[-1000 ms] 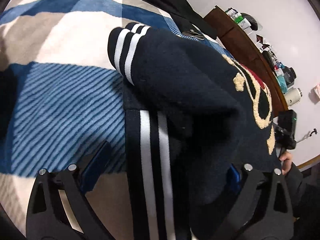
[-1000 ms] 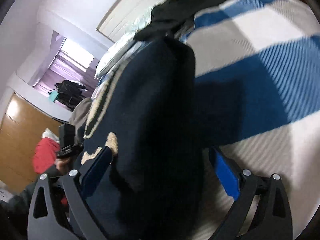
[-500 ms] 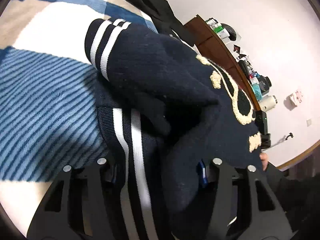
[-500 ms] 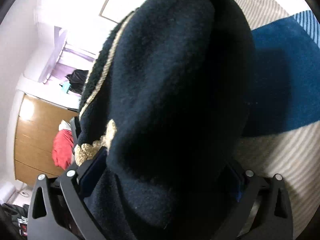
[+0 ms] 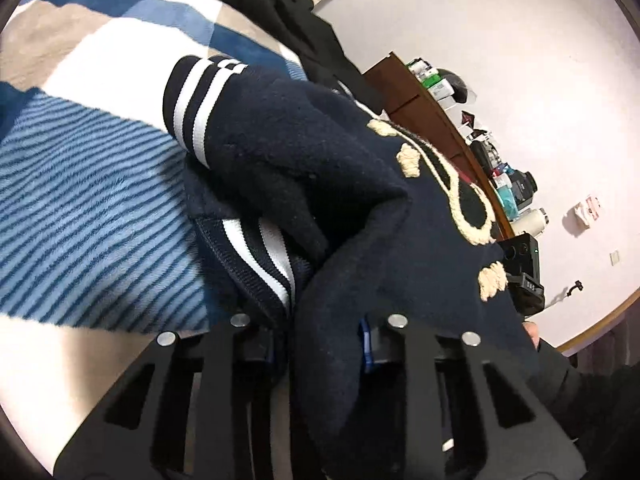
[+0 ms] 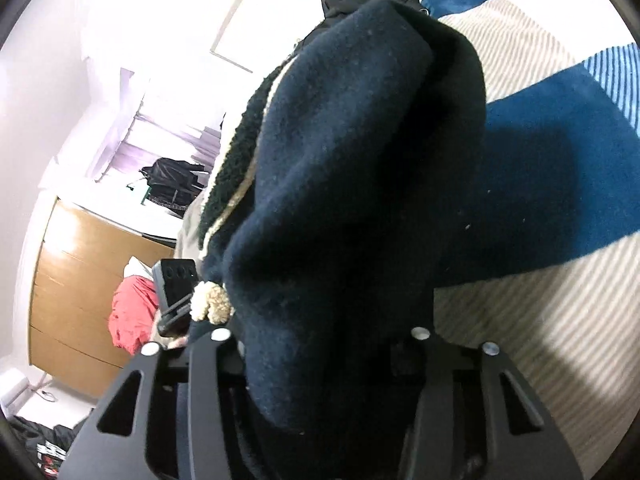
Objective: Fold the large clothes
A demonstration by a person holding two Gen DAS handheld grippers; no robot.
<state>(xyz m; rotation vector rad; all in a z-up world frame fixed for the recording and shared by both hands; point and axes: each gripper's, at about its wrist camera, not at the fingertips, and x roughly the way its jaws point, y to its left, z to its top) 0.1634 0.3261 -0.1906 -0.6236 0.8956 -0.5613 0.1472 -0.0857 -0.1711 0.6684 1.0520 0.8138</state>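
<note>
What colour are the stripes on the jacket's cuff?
White stripes on the navy fleece jacket's ribbed cuff, best seen in the left wrist view.

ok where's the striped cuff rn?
Left wrist view, upper left of centre: the striped cuff lies on the navy jacket, over the blue-striped blanket, beyond the left gripper.

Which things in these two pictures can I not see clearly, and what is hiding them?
- Left gripper, left wrist view: navy jacket covers its pads as the jaws close.
- Right gripper, right wrist view: jacket bulk hides pads; jaws closing.
- Jacket's cream emblem: folded, unreadable.
- Shelf items: too small.
- Black garment: shape unclear.
</note>
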